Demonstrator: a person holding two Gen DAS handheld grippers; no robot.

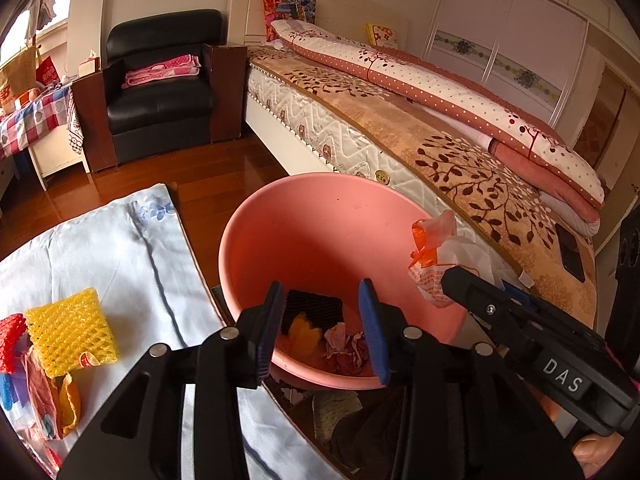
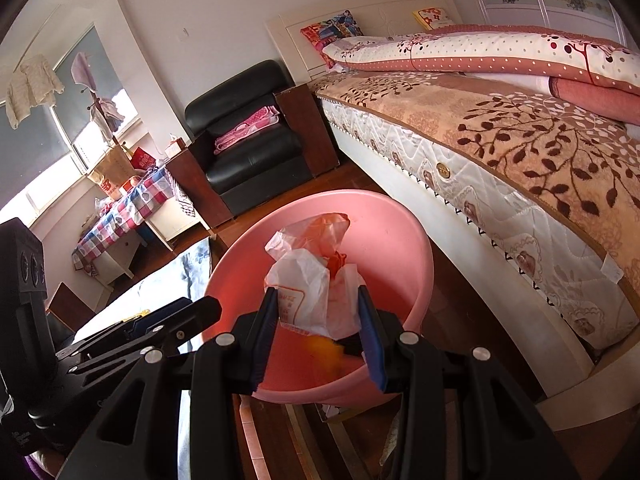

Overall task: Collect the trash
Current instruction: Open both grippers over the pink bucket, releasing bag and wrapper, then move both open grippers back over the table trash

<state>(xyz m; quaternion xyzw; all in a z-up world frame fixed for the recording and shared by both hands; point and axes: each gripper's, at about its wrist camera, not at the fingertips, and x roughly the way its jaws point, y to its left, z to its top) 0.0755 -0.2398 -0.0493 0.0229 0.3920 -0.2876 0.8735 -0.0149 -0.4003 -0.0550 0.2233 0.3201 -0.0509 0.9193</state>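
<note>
A pink basin [image 1: 320,220] stands on the floor beside the bed and holds a black net piece [image 1: 314,306], an orange scrap [image 1: 304,336] and crumpled pink paper [image 1: 348,350]. My left gripper [image 1: 322,330] is open and empty over the basin's near rim. My right gripper [image 2: 318,332] is shut on a white and orange plastic bag [image 2: 310,276] and holds it above the basin [image 2: 384,220]; the bag also shows in the left wrist view [image 1: 436,264]. A yellow foam net [image 1: 72,330] and a red net [image 1: 12,340] lie on the cloth at left.
A light blue cloth [image 1: 120,256] covers a surface left of the basin. The bed [image 1: 400,120] runs along the right. A black armchair [image 1: 160,84] stands at the back. A checked-cloth table [image 2: 124,212] stands at far left. The wood floor [image 1: 224,168] lies between.
</note>
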